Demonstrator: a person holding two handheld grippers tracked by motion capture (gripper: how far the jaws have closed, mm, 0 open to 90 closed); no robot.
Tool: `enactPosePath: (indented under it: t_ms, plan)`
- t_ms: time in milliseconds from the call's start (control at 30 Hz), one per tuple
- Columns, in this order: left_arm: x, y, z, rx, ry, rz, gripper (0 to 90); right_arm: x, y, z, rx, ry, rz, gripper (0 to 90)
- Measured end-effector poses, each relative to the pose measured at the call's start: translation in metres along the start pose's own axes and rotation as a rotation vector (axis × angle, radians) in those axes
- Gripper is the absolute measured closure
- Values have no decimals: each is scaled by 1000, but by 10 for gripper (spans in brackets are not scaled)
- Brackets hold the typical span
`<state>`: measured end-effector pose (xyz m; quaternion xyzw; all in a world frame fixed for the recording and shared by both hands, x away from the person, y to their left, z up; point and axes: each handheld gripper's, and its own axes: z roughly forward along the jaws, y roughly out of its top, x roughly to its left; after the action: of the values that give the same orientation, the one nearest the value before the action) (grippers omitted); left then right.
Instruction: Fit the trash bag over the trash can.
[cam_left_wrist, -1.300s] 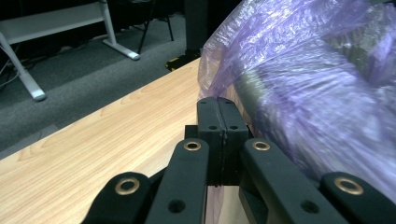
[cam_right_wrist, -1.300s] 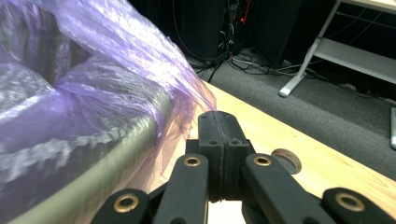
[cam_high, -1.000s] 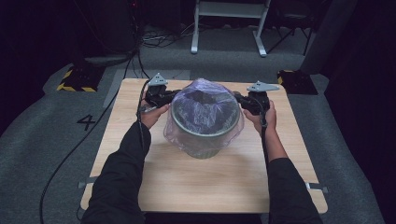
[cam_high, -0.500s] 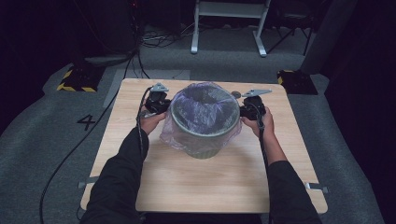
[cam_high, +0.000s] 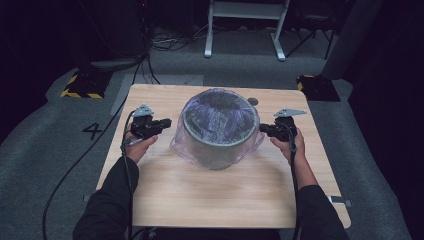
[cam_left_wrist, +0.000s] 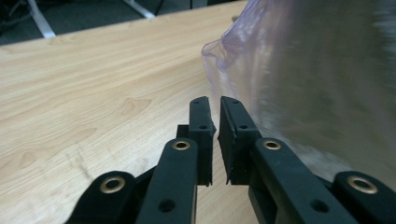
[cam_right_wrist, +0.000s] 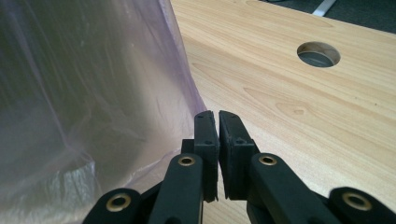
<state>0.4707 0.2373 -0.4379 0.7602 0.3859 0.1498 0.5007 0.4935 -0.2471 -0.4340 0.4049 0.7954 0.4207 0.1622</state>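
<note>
Bin (cam_high: 218, 131), draped in a clear bag (cam_high: 182, 145), stands mid-surface (cam_high: 200, 195). Left hand-held gripper (cam_high: 167, 121) and right hand-held gripper (cam_high: 262, 128) flank it; jaws just parting slightly, apparently nothing pinched.

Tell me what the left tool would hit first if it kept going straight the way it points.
Most likely the purple plastic bag draped over the grey bin. The left tool, its jaws just parted and nothing between them, points along the table with the bag's skirt close ahead and slightly to one side; depth is unclear.
</note>
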Motion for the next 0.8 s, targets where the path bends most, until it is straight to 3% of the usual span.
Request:
enactPosePath:
  t_ms: [100,167,200,300,367,467,633,700,767,800]
  plan:
    - [-9,-1,-15,-20,-7,56,620,0,-2,-3,-11,3,-6,764]
    - [-17,-1,-22,-24,-17,92,505,1,-3,-6,-15,-2,-38,683]
    - [-19,-1,-25,-26,-16,102,476,2,-3,-9,-18,-3,-76,661]
    - [-27,-1,-36,-45,-34,133,360,4,-2,-15,2,-49,-116,549]
    - [-32,0,-44,-54,-80,139,310,5,-3,-21,-15,-40,-131,519]
    - [-39,1,-50,-58,-135,148,246,7,-4,-31,-25,-81,-170,455]
    - [-53,2,-51,-40,-197,172,207,12,-6,-50,-84,-95,-223,365]
    - [-57,2,-48,-38,-219,171,211,15,-6,-59,-117,-66,-245,335]
    - [-59,2,-43,-24,-237,166,212,18,-6,-64,-128,-79,-254,298]
    - [-59,2,-40,-13,-239,165,212,20,-6,-67,-140,-53,-258,280]
